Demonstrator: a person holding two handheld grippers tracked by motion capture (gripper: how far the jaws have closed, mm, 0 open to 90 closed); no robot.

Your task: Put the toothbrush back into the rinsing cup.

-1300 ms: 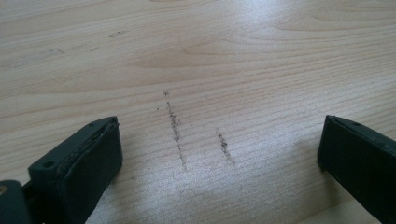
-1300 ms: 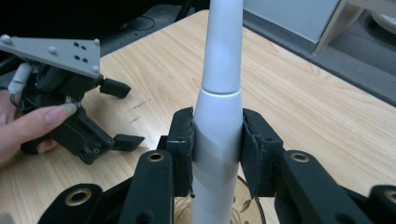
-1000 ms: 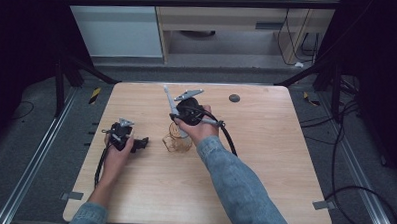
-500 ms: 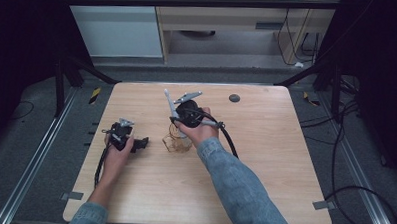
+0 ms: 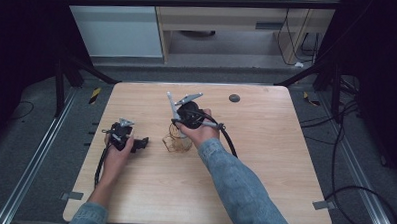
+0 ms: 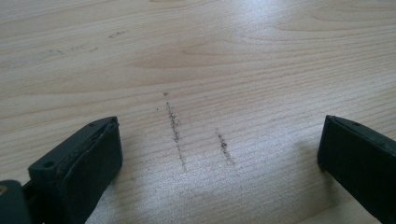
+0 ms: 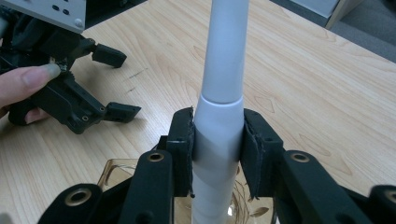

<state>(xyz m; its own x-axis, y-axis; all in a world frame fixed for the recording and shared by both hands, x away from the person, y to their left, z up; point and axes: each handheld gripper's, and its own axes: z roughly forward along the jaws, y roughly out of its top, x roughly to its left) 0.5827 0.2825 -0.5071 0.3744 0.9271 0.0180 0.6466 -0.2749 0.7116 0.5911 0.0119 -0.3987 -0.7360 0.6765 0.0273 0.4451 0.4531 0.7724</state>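
Hardly anything has moved: the right tongs (image 7: 217, 140) stay clamped on the white tube (image 7: 219, 93) over the glass cup (image 5: 178, 143); the left tongs (image 6: 219, 154) rest apart on the bench (image 5: 265, 159).

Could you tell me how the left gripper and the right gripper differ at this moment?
The left gripper has open jaws with bare table between them; the right gripper is shut on a white tube. The left points at the tabletop, the right sits over an amber glass. Both have black jaws.
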